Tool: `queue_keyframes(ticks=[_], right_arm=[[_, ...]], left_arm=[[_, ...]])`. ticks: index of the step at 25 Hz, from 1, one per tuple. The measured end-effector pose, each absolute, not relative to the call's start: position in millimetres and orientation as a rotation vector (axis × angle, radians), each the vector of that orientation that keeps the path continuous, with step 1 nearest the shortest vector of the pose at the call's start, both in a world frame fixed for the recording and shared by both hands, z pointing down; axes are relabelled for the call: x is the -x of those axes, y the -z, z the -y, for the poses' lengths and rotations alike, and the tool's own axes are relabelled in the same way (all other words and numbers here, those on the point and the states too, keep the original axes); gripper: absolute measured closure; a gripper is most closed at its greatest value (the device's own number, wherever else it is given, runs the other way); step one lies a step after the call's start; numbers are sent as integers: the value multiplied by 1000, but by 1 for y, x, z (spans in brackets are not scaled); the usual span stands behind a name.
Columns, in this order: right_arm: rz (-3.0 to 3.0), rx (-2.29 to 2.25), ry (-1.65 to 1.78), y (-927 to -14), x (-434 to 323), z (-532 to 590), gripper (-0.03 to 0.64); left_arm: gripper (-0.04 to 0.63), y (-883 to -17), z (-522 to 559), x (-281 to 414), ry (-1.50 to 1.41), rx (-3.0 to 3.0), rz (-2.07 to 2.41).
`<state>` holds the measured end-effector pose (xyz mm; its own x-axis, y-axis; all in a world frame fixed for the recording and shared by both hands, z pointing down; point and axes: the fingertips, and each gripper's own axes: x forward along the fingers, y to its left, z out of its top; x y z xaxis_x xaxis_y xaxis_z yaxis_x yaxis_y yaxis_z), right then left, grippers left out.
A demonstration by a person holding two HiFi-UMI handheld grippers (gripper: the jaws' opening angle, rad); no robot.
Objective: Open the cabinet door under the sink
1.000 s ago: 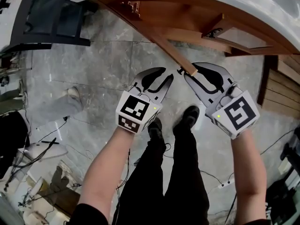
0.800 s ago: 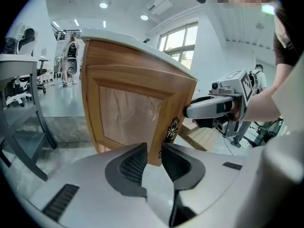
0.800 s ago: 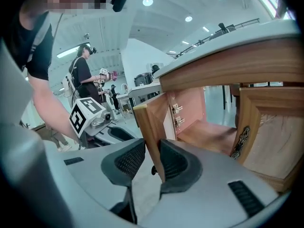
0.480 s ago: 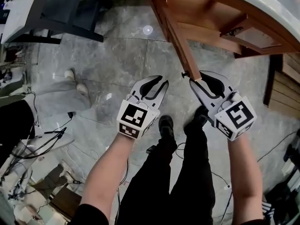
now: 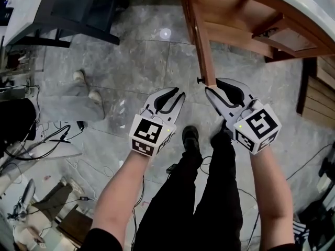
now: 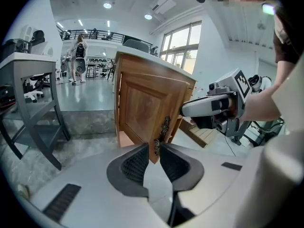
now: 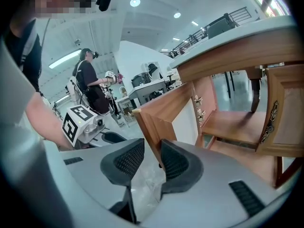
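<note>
The wooden cabinet door under the white sink counter stands swung out, its free edge pointing toward me. My right gripper sits at that edge beside the small dark knob. In the right gripper view the door edge runs between the jaws of the right gripper. Those jaws have just been opening, and a gap shows at the left pad. My left gripper hovers left of the door. Its jaws have just been closing to a narrow gap with nothing between them. The left gripper faces the door's ornate handle.
The cabinet's second door stays closed at the right. A grey metal table stands at the upper left. Cables and gear litter the stone floor at the left, near another person's shoes. My own shoes are below the grippers.
The door has swung further open, from a slant to almost straight toward me, with the right gripper at its edge. The left gripper's jaws have narrowed. The right jaws have widened slightly.
</note>
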<state>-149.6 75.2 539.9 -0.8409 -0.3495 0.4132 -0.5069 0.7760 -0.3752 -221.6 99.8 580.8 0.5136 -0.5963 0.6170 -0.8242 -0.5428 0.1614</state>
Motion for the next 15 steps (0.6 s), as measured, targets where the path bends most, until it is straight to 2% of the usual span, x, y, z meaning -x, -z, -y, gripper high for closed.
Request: queue_keyframes(ticks=[2,4,8,11,15], right_arm=[[2665,-599,-687,-533,166,-82,493],[2681,-543,-657,-519,198,-90,525],[2685,-602,-681,-494,238,-96,525],[2679,-722,-752,-490,227,-85,525],[2660,-828,-760,-491,189,-66,525]], left_arm=[[511,-579,-100,225,-694,-2315,1172],[511,-572,-104,243,-672,-2312,1171],[511,-555,-123,281,-659,-2319,1152],[515,-550,-133,284,-680,-2333,1133],[517,-551,-132,250,-681,-2362,1071]])
